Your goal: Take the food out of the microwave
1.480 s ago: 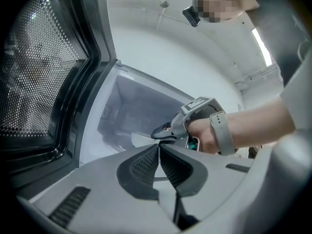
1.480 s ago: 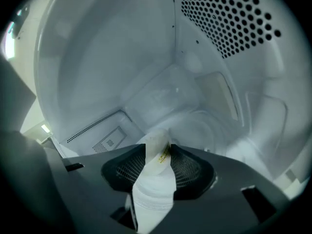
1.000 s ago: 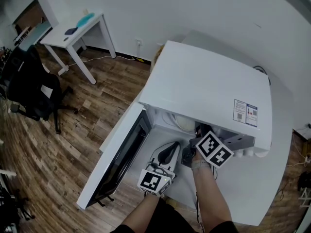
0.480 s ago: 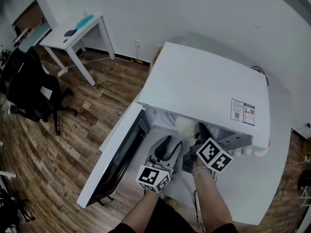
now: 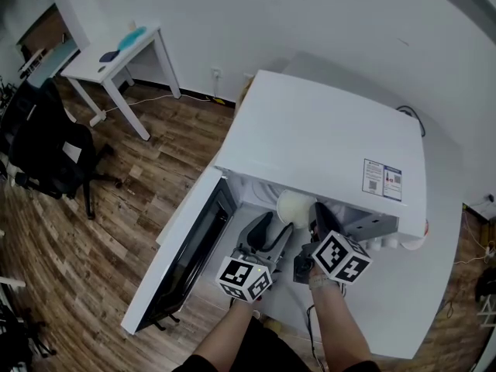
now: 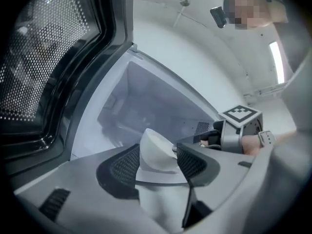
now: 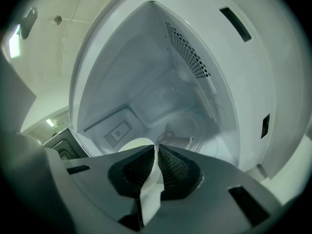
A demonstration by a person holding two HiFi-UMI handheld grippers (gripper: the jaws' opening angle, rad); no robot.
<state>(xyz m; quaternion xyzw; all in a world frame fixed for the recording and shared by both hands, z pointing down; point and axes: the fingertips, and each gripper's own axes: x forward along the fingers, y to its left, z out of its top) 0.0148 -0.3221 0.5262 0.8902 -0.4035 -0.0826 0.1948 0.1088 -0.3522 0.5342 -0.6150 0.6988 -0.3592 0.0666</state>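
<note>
The white microwave (image 5: 325, 142) stands with its door (image 5: 194, 242) swung open to the left. A white bowl (image 5: 295, 206) sits at the cavity's mouth. My right gripper (image 5: 317, 217) is shut on the bowl's rim; in the right gripper view the thin white wall of the bowl (image 7: 141, 147) is pinched between the pads of the right gripper (image 7: 156, 162). My left gripper (image 5: 269, 233) is just left of the bowl; its jaws have just been opening. In the left gripper view the bowl (image 6: 157, 151) sits between the spread pads of the left gripper (image 6: 158, 155). What the bowl contains is hidden.
The open door's mesh window (image 6: 44, 57) is close on the left. The cavity (image 7: 161, 96) lies ahead with the turntable at its floor. The microwave rests on a white counter (image 5: 418, 301). A white table (image 5: 116, 53) and a black office chair (image 5: 46, 142) stand on the wooden floor.
The bowl has come forward out of the cavity with the right gripper. The left gripper's jaws went from shut to wide open on either side of the bowl.
</note>
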